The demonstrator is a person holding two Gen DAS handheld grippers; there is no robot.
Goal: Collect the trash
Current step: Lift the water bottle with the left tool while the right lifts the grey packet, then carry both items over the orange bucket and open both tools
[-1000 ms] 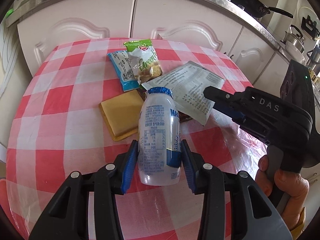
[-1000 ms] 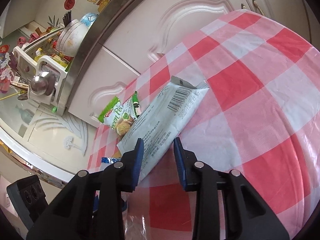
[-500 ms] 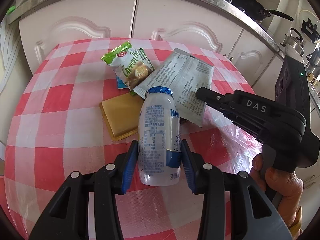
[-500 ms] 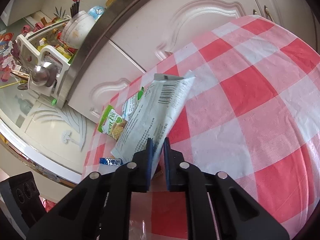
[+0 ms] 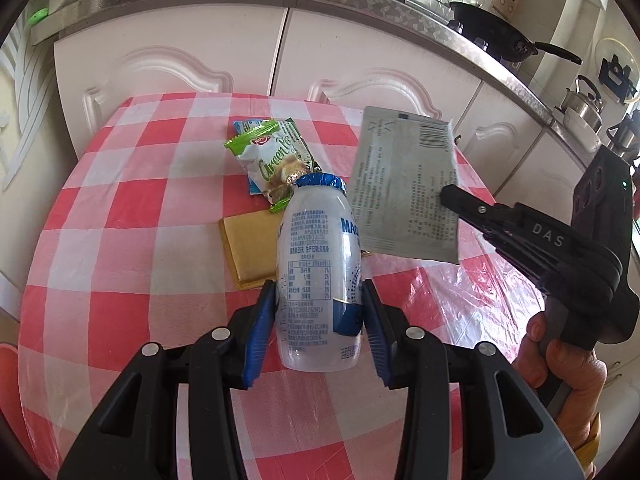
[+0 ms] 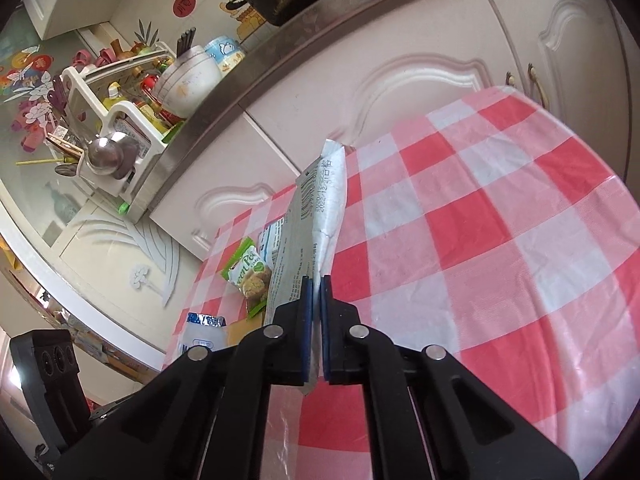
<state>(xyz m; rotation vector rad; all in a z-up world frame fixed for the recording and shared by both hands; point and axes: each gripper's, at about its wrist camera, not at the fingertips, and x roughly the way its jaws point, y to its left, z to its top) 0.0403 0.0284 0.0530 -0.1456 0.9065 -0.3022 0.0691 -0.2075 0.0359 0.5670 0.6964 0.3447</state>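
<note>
Five pieces of trash are counted: one white bottle (image 5: pixel 318 276), one grey packet (image 5: pixel 404 188), one green snack bag (image 5: pixel 276 160), one blue wrapper (image 5: pixel 244 125) beneath that bag, and one yellow packet (image 5: pixel 248 248) behind the bottle on the checked surface (image 5: pixel 120 216). The bottle is pinched between the left gripper's (image 5: pixel 318 316) jaws. Right of the bottle, the grey packet is held clear of the surface, clamped edge-on between the right gripper's (image 6: pixel 316 320) pressed-together jaws.

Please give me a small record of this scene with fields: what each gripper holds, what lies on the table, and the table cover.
left gripper: shut on white bottle
right gripper: shut on grey packet, lifted off the table
still on table: green snack bag, blue wrapper under it, yellow flat piece
table cover: red and white checked cloth
</note>
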